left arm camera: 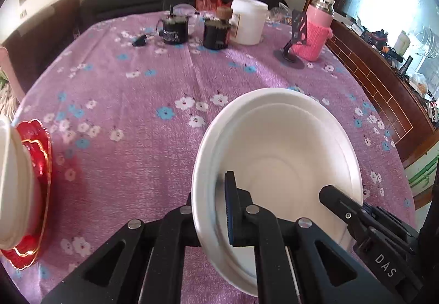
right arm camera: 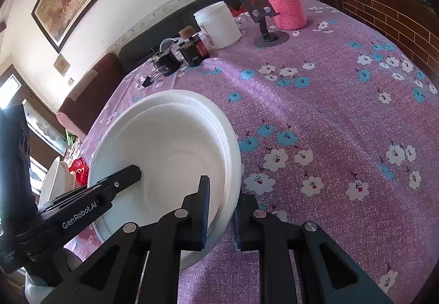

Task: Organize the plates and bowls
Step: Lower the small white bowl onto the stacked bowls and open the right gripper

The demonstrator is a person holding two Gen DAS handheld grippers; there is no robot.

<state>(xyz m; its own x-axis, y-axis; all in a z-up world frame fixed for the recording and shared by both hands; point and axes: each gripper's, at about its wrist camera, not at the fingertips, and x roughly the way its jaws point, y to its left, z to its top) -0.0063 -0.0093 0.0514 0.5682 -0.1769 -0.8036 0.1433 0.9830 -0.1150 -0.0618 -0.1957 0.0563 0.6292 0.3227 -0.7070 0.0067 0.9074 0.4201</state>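
White, smooth nested bowls (left arm camera: pixel 277 155) were gripped at opposite rims by left gripper (left arm camera: pixel 211 210) and right gripper (right arm camera: pixel 222 210) over purple floral cloth (right arm camera: pixel 329 125).

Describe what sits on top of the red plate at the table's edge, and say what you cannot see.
On the red plate stands a white bowl, shown side-on at the frame's edge. The bowl covers the plate's middle, and the bowl's inside is not visible.
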